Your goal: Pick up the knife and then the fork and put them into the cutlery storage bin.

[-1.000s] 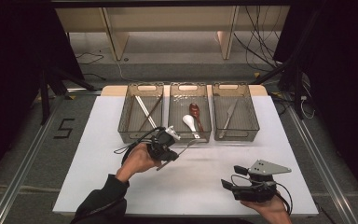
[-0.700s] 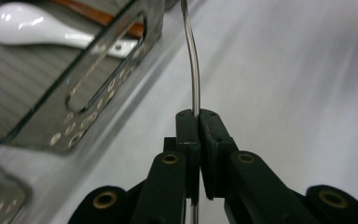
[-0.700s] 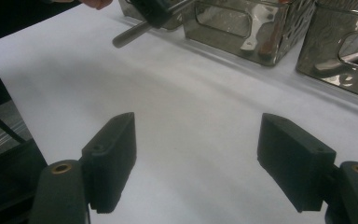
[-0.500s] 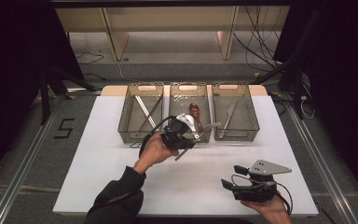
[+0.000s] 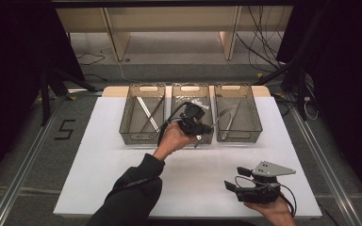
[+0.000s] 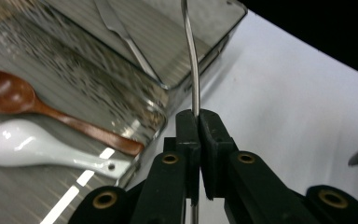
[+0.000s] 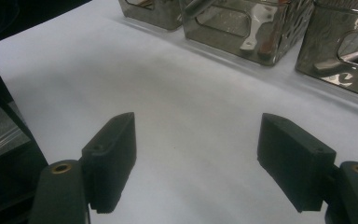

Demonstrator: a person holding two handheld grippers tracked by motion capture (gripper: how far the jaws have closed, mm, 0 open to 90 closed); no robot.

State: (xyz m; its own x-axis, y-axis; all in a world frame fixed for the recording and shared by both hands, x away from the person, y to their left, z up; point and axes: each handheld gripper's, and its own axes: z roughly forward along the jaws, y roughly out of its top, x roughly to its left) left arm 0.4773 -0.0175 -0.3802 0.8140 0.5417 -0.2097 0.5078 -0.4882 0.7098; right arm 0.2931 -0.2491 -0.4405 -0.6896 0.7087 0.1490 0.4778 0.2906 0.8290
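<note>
Left gripper [image 5: 202, 132] sits mid-frame in the high view, over the front edge of the middle bin [image 5: 179, 94] of 3. Its jaws are clamped on a thin metal utensil handle [image 6: 192, 56], which runs up the centre of the left gripper view. Wooden spoon [image 6: 9, 95] and white spoon [image 6: 23, 147] lie at lower left there. Right gripper [image 5: 238, 181] rests lower right on the white table [image 5: 99, 165], jaws spread apart, nothing between them.
</note>
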